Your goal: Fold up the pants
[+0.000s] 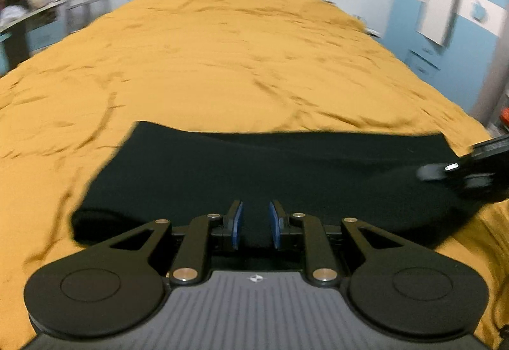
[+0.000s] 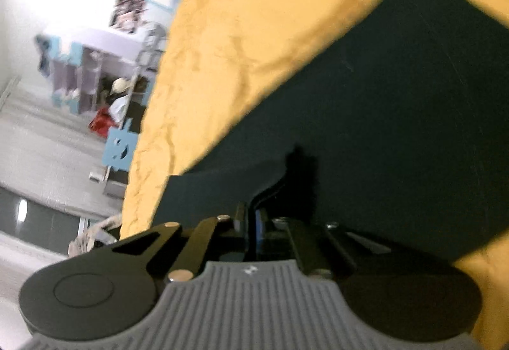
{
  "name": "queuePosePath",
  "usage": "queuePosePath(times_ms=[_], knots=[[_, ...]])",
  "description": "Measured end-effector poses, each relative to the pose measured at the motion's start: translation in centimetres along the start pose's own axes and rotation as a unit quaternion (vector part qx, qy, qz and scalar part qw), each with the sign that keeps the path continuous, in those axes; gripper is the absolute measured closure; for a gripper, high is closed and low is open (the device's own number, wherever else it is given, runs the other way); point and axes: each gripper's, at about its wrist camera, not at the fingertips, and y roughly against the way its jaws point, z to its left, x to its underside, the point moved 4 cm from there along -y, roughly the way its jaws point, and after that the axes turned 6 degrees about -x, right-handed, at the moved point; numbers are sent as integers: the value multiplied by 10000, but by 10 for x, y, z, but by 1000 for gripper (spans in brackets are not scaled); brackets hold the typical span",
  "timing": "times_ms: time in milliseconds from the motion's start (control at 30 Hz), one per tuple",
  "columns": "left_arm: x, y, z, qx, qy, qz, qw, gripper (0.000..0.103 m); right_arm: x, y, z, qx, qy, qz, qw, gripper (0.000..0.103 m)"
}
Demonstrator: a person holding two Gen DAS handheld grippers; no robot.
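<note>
The black pants (image 1: 286, 172) lie folded into a broad flat band across the near part of the mustard bedspread (image 1: 222, 57). My left gripper (image 1: 256, 207) hovers over their near edge, open, with its blue pads apart and nothing between them. My right gripper (image 1: 445, 170) rests at the pants' right end, blurred. In the right wrist view the pants (image 2: 397, 102) fill the right half. There my right gripper (image 2: 254, 210) is shut, and a ridge of the black cloth rises at its fingertips.
The bedspread (image 2: 254, 32) stretches far beyond the pants, rumpled. A shelf unit (image 1: 38, 6) stands left of the bed, a blue and white wardrobe (image 1: 445, 16) to the right. The bed's edge drops to a grey floor (image 2: 47, 143) with shelves and a red thing (image 2: 100, 124).
</note>
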Motion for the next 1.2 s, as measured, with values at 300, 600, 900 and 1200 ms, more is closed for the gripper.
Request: queuePosePath(times_ms=[300, 600, 900, 1200], knots=[[-22, 13, 33, -375, 476, -326, 9976, 80, -86, 42, 82, 162, 1154, 243, 9929, 103], [-24, -3, 25, -271, 432, -179, 9985, 81, -147, 96, 50, 961, 1076, 393, 9888, 103], [-17, -17, 15, -275, 299, 73, 9991, 81, -121, 82, -58, 1959, 780, 698, 9750, 103], [-14, -21, 24, -391, 417, 188, 9982, 81, -118, 108, 0, 1277, 2083, 98, 9697, 103]])
